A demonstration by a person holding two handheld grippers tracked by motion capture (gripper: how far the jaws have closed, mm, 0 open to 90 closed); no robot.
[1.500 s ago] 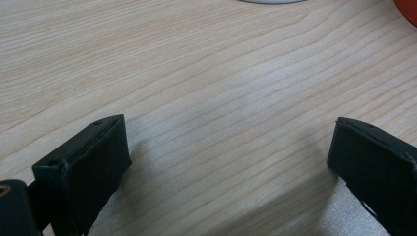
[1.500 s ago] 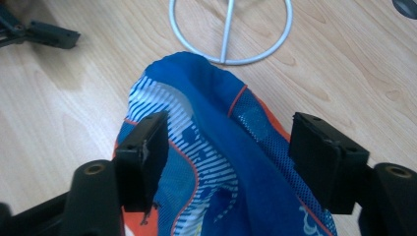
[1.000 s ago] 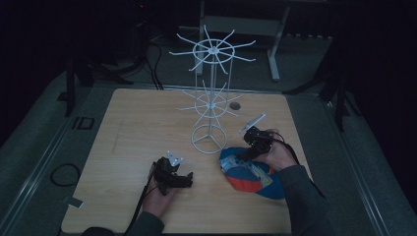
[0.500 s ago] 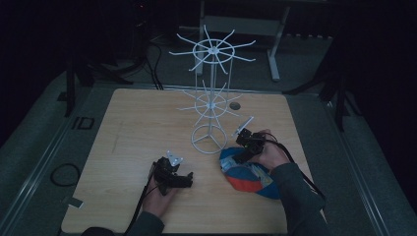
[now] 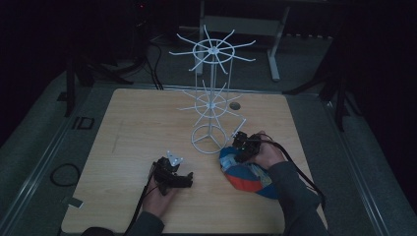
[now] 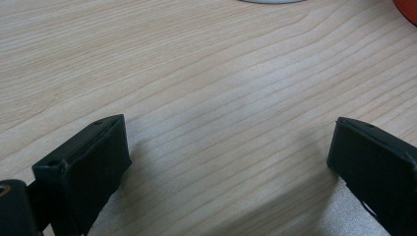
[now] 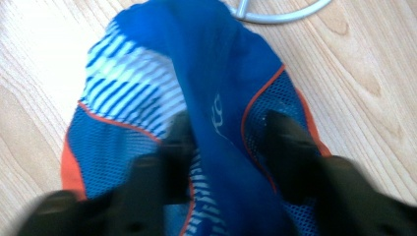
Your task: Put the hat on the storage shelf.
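High view: I'm at one light wooden table [image 5: 142, 123] in a dark room, grey floor round it, a desk frame at the back. One white wire rack [image 5: 211, 98] stands mid-table, two tiers of spokes on a ring base. That base is just beside the cap [image 5: 246, 172], a blue, orange and white one lying at the right front of the table. My right gripper [image 5: 244, 149] is down on the cap's far edge, close to the rack's base. My left gripper [image 5: 173, 176] rests on bare wood, well apart from the cap. Count: one rack, one cap, two grippers.

Left gripper view: jaws wide apart, nothing between them, bare wood grain beneath. An orange sliver [image 6: 406, 7] at the top right corner.

Right gripper view: blurred. Jaws have just been closing and now sit either side of a raised blue fold of the cap [image 7: 206, 98], pinching it. The rack's ring base [image 7: 280, 14] shows beyond the cap.
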